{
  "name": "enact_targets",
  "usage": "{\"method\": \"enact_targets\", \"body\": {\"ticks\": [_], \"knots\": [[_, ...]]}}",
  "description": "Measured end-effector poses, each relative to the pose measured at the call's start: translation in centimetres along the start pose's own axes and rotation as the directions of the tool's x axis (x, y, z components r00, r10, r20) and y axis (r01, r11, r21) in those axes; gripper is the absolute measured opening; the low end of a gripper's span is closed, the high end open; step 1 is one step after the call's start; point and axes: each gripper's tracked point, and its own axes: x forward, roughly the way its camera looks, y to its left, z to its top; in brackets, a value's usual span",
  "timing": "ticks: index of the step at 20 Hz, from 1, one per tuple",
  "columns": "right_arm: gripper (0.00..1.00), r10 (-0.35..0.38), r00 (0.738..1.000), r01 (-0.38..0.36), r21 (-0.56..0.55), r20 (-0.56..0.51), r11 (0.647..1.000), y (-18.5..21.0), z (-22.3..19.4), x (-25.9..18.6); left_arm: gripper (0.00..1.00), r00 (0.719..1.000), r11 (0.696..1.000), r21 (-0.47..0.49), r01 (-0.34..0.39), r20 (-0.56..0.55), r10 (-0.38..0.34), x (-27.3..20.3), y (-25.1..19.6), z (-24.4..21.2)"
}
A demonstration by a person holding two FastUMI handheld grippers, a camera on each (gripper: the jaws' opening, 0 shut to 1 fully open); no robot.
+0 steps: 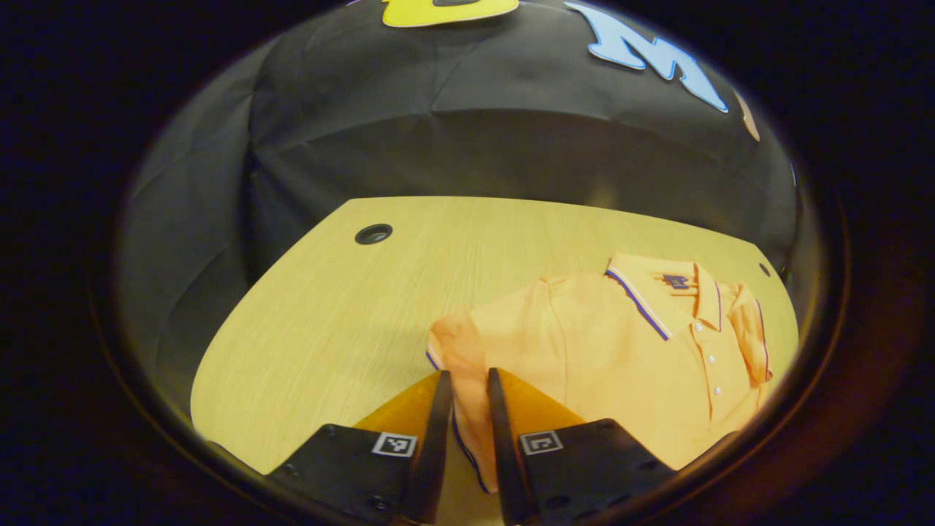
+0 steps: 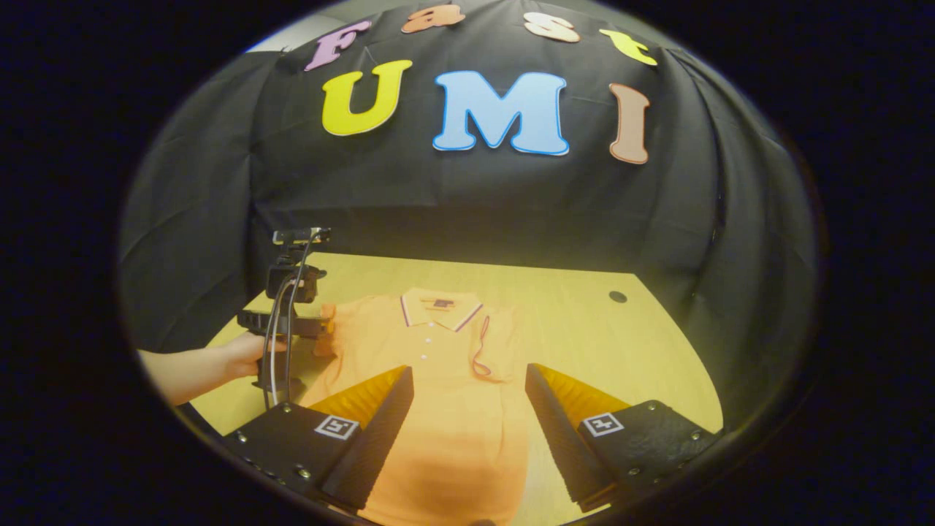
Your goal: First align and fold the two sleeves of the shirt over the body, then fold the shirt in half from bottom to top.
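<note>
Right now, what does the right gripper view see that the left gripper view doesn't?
Right gripper view: a hand holding the left tongs at the sleeve of the shirt, and the right tongs wide open over its body. Left gripper view: the sleeve's edge up close, between the left tongs' narrowly spaced fingers. Both: the orange shirt on the wooden table.
</note>
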Motion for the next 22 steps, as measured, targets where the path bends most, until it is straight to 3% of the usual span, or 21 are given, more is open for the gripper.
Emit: {"method": "enact_targets", "body": {"ticks": [1, 2, 3, 10, 14, 22], "knots": [[0.96, -0.006, 1.0, 0.006, 0.005, -0.001, 1.0, -0.3, -0.1, -0.1, 0.19, 1.0, 1.0, 0.011, 0.006, -0.005, -0.006, -0.1, -0.1, 0.0], [0.96, -0.014, 1.0, 0.014, 0.01, -0.003, 1.0, -0.6, -0.2, -0.3, 0.18, 1.0, 1.0, 0.02, 0.002, -0.003, -0.002, -0.2, 0.0, -0.1], [0.95, -0.021, 1.0, 0.021, 0.013, -0.004, 1.0, -0.9, -0.3, -0.4, 0.09, 1.0, 1.0, 0.029, -0.008, -0.003, 0.008, -0.2, 0.1, 0.2], [0.95, -0.036, 0.999, 0.037, 0.042, -0.018, 0.998, -1.6, -1.1, -0.7, 0.1, 0.996, 0.999, 0.049, 0.013, 0.09, -0.017, -2.4, -1.9, 3.6], [0.95, -0.04, 0.999, 0.041, 0.041, -0.018, 0.998, -1.4, -1.3, -0.9, 0.1, 0.99, 0.994, 0.079, 0.071, 0.117, -0.08, -3.5, -5.1, 4.9], [0.95, -0.088, 0.995, 0.091, 0.07, -0.047, 0.993, -1.1, -3.1, -1.3, 0.1, 0.979, 0.966, 0.19, 0.177, 0.072, -0.193, -3.2, -10.9, 3.9]]}}
